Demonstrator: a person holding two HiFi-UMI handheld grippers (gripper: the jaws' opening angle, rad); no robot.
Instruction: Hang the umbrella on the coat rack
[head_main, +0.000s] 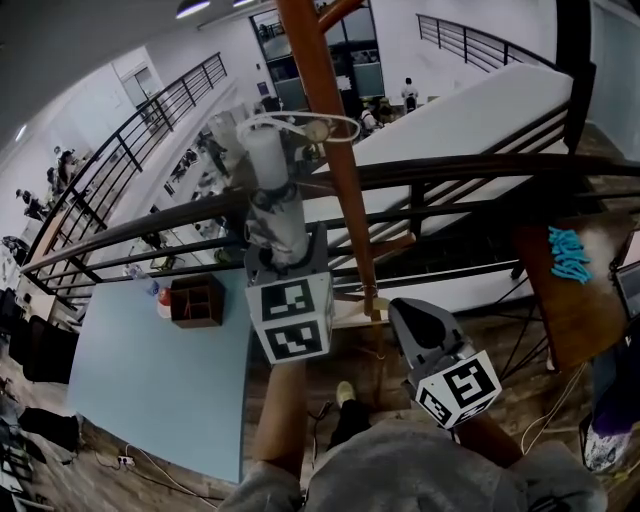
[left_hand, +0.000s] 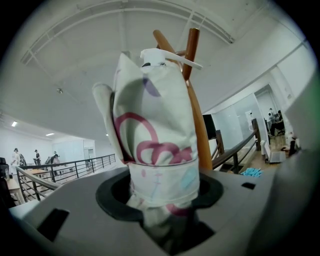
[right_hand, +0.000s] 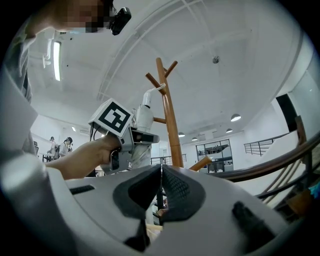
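Head view: the wooden coat rack (head_main: 338, 170) rises as one slanting pole through the middle of the frame, in front of a dark railing (head_main: 470, 172), with a pale blue surface (head_main: 160, 390) lower down at the left. The folded umbrella (head_main: 268, 160), white with a pink pattern, stands on end just left of the pole, close against it, up near the pegs. The left tongs (head_main: 278, 242) pinch it low around the wrapped canopy, their jaws set wide by its bulk. The right tongs (head_main: 420, 330) hang lower and to the right, pressed together and empty, near the pole but apart from it. Smallest is the white strap loop (head_main: 300, 122) at the umbrella's top end: it reaches across the pole at peg height, and the left gripper view shows it lying against an angled peg (left_hand: 165, 45), though whether it has truly caught there I cannot tell.

The step in hand looks like hooking the loop. Next, the loop should settle fully over the peg, the umbrella's weight should ease onto it, and only then should the left tongs let go.
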